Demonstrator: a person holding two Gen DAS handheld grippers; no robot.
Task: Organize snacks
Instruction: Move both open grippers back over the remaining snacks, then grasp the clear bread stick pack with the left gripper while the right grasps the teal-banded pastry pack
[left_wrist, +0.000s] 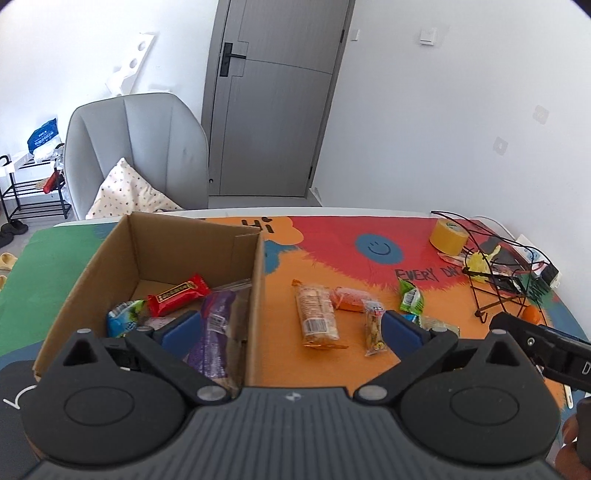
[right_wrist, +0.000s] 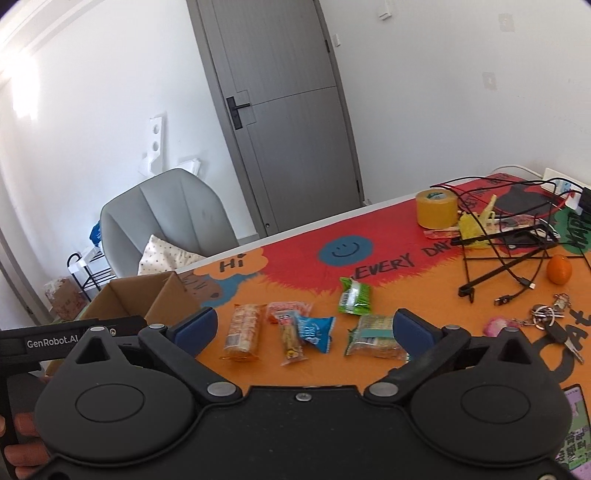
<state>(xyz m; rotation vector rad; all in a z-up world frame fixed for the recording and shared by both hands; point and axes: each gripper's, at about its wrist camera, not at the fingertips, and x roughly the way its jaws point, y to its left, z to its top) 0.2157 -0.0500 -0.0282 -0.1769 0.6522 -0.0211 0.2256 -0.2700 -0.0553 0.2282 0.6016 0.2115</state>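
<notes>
An open cardboard box stands at the table's left; it also shows in the right wrist view. Inside lie a red bar, a purple packet and a blue-green packet. On the mat to its right lie an orange biscuit pack, a small yellow stick packet, a red-orange packet, a green packet, a blue packet and a clear cracker pack. My left gripper is open over the box's right wall. My right gripper is open above the loose snacks.
A yellow tape roll, a black wire stand with cables, an orange and keys lie at the right. A grey chair with a cushion stands behind the table.
</notes>
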